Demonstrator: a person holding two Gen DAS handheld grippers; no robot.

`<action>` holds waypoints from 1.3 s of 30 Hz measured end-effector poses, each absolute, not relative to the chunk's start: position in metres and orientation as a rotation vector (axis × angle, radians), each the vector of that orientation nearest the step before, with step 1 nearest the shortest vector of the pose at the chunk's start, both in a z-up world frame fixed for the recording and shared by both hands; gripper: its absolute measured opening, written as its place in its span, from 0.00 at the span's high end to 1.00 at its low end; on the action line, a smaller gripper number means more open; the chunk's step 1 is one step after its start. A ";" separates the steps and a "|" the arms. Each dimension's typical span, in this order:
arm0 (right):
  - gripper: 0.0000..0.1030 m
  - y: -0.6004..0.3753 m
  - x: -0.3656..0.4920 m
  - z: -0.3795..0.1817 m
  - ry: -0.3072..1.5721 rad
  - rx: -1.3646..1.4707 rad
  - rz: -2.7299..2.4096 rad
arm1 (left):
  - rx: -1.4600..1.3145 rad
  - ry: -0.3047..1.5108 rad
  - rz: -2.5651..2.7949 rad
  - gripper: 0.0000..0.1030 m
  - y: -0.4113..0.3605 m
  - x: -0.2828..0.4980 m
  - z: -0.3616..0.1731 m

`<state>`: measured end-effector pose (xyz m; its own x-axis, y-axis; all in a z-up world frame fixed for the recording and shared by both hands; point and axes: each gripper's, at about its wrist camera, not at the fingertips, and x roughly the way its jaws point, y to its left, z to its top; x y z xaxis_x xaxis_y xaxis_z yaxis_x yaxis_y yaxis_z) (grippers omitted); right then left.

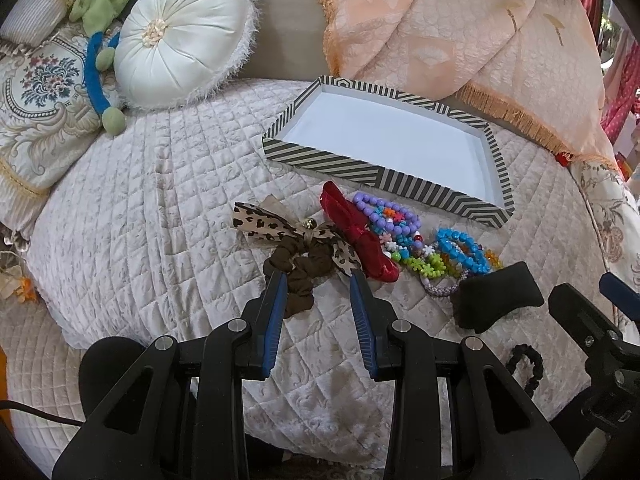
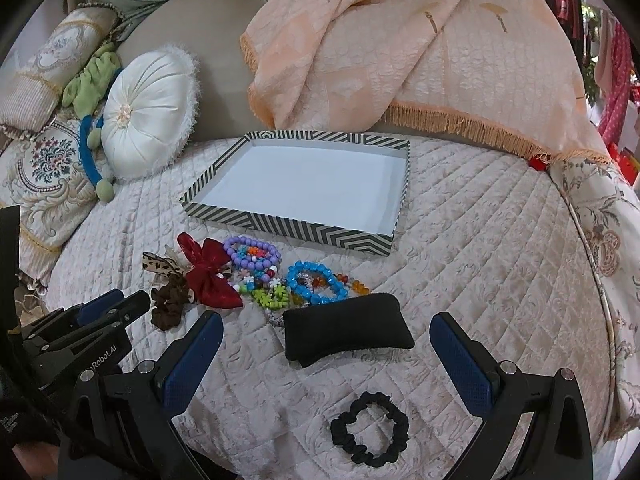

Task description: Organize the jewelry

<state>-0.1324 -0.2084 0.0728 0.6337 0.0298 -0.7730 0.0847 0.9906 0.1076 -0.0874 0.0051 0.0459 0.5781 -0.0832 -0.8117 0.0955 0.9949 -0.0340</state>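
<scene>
A striped box tray point(image 1: 400, 179) point(image 2: 280, 224) with a white inside lies empty on the quilted bed. In front of it lies a pile: a brown scrunchie with a leopard bow point(image 1: 296, 268) point(image 2: 170, 304), a red bow point(image 1: 356, 232) point(image 2: 212, 276), purple point(image 1: 384, 208) point(image 2: 250, 256) and blue point(image 1: 460, 252) point(image 2: 316, 286) bead bracelets, and a black cushion point(image 1: 496, 300) point(image 2: 346, 330). A black scrunchie point(image 2: 370, 432) lies nearer. My left gripper point(image 1: 318, 284) is open just short of the brown scrunchie. My right gripper point(image 2: 326, 334) is open wide, around the cushion's width.
A round white pillow point(image 1: 184, 40) point(image 2: 148, 116), a green and blue soft toy point(image 1: 104, 40) and patterned cushions point(image 1: 36, 112) lie at the left. A peach fringed blanket point(image 1: 460, 40) point(image 2: 400, 52) drapes behind the tray. The left gripper shows at the right wrist view's left edge point(image 2: 108, 312).
</scene>
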 end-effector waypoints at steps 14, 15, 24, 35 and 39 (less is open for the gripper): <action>0.00 -0.217 -0.135 0.073 0.893 0.169 -0.037 | 0.025 0.927 -0.091 0.69 0.007 -0.092 0.052; 0.00 -0.217 -0.134 0.073 0.897 0.169 -0.036 | 0.026 0.929 -0.090 0.69 0.007 -0.091 0.052; 0.00 -0.215 -0.133 0.067 0.922 0.177 -0.023 | 0.035 0.937 -0.084 0.69 0.008 -0.090 0.048; 0.00 -0.215 -0.133 0.064 0.936 0.175 -0.023 | 0.039 0.942 -0.087 0.69 0.009 -0.090 0.046; 0.00 -0.214 -0.133 0.063 0.939 0.172 -0.019 | 0.037 0.944 -0.087 0.69 0.009 -0.091 0.045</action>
<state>-0.1327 -0.2143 0.0630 0.5914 0.0580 -0.8043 0.0912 0.9862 0.1383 -0.0907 0.0085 0.0450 0.5833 -0.0580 -0.8102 0.0908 0.9959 -0.0059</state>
